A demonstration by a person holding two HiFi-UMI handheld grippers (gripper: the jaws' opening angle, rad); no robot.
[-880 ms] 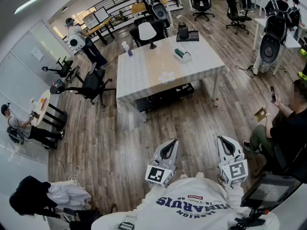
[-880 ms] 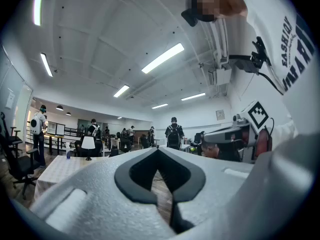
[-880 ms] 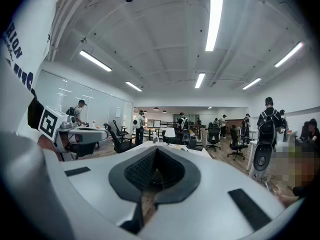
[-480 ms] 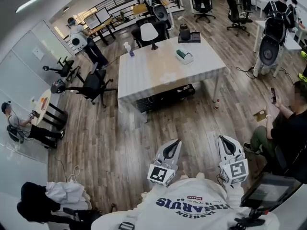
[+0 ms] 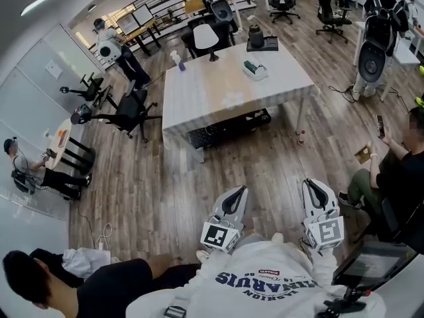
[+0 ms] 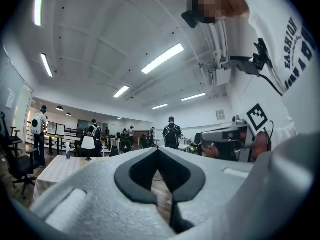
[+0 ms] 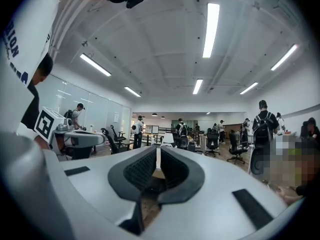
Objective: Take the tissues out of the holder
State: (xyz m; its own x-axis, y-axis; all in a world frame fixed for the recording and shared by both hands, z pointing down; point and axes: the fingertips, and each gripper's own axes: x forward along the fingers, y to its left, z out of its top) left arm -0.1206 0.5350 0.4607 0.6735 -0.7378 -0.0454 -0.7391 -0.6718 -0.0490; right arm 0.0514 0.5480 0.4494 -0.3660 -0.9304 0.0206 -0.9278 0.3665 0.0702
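Note:
The tissue holder [image 5: 254,69], a small green and white box, lies on the far right part of a white table [image 5: 218,105] several steps ahead of me. Both grippers are held close to my chest, far from the table. My left gripper [image 5: 236,192] is shut with nothing between its jaws, and its fingertips [image 6: 158,150] meet. My right gripper [image 5: 311,185] is also shut and empty, with its fingertips [image 7: 158,149] closed together. Both point towards the table over the wooden floor.
On the table stand a spray bottle [image 5: 177,59], a white lamp [image 5: 206,40] and a dark box with a jug [image 5: 261,42]. Office chairs [image 5: 126,114] stand to the left. A seated person [image 5: 391,171] is at my right, another person [image 5: 79,287] crouches at lower left, and a small bottle [image 5: 301,137] stands by the table leg.
A dark-haired person has moved into the lower left, close beside me. The view has shifted slightly, with the table a little higher. Both grippers stay shut by my chest.

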